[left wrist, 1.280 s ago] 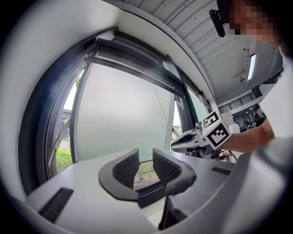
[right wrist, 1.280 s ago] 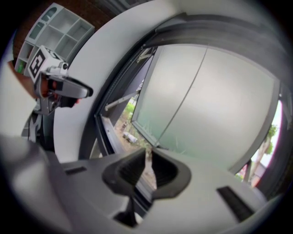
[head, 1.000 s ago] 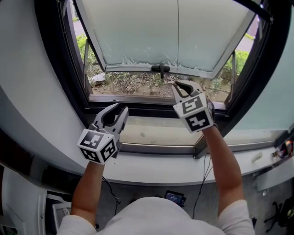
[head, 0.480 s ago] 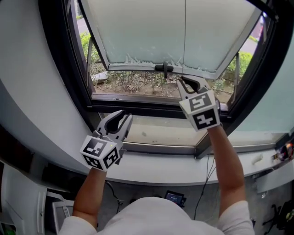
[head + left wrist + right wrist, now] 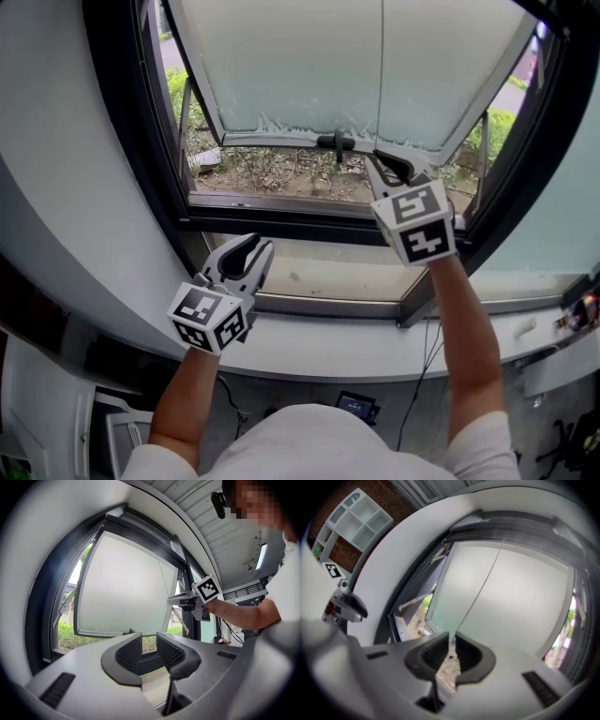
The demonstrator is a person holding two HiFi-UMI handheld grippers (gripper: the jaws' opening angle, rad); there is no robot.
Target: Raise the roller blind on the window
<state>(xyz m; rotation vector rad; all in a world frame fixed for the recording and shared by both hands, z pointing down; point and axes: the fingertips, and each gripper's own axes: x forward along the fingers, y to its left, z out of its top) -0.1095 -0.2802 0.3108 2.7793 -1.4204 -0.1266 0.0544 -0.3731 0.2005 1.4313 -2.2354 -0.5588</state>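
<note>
Window, mid-task: the right gripper (image 5: 382,161) has its fingers pinched on the thin pull cord (image 5: 382,75), which runs down the middle of the frosted window (image 5: 281,66) to just beside the black handle (image 5: 336,142). The roller blind itself cannot be told from the frosted pane. The left gripper (image 5: 251,246) hovers over the sill (image 5: 319,272), fingers apart and empty. The likely trouble: so thin a cord could slide through the fingers under a pull, or catch on the handle if drawn sideways.
</note>
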